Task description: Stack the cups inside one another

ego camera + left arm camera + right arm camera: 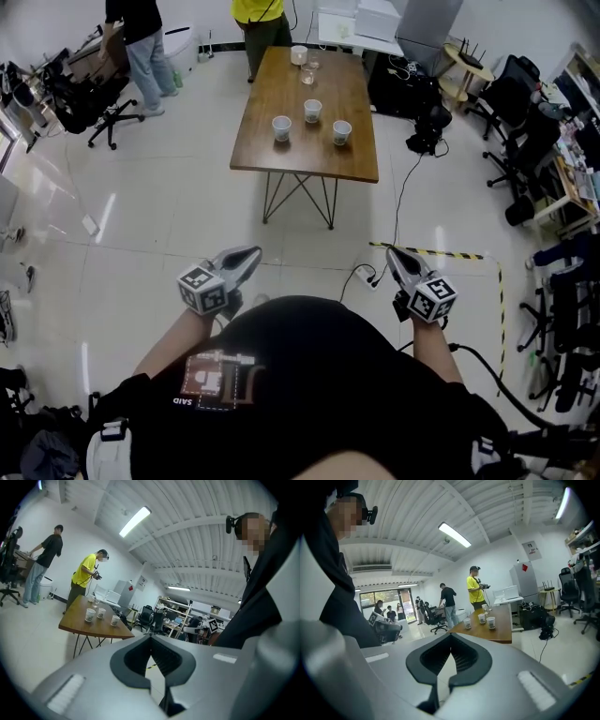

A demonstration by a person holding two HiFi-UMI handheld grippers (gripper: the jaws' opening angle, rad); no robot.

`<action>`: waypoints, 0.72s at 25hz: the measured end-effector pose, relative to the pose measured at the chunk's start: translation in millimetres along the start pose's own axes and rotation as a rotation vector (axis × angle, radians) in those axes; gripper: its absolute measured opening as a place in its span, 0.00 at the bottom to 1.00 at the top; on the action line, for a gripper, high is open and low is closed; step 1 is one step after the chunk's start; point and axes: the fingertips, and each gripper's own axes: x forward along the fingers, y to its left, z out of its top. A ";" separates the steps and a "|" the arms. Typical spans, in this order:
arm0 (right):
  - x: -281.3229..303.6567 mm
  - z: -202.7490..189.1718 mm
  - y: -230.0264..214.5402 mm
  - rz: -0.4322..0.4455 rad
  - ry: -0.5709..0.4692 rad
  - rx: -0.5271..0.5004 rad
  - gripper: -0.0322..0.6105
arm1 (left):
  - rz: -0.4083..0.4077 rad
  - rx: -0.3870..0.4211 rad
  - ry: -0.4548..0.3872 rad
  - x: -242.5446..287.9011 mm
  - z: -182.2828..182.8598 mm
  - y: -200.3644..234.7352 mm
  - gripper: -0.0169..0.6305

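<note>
Left gripper [247, 256] and right gripper [395, 255] are closed and empty, carried near the body because the table [281, 159] stands well ahead. Three cups [312, 111] sit apart toward its near edge, unstacked.

You have 2 claws in view: the left claw [246, 259] and the right claw [396, 258]. Ahead of you stands 1 wooden table [281, 155]. On it you can count 3 white paper cups in a loose group: the left cup [281, 127], the middle cup [312, 110] and the right cup [341, 131]. At its far end are 1 more white cup [298, 54] and 1 clear glass [307, 75]. 2 people stand beyond it: 1 person in yellow [258, 19] and 1 person in a dark top [136, 28]. 1 white power strip [364, 275] lies on the floor.
</note>
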 end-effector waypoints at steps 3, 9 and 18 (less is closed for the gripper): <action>44.2 21.8 11.0 -0.018 -0.015 0.009 0.07 | -0.037 0.014 0.003 2.4 32.9 44.6 0.03; 123.6 49.3 17.2 -0.043 -0.024 0.004 0.07 | -0.063 0.042 -0.008 4.9 79.2 130.4 0.03; 197.3 63.7 -20.2 -0.016 0.023 0.015 0.07 | 0.018 -0.028 -0.017 23.2 91.7 200.8 0.03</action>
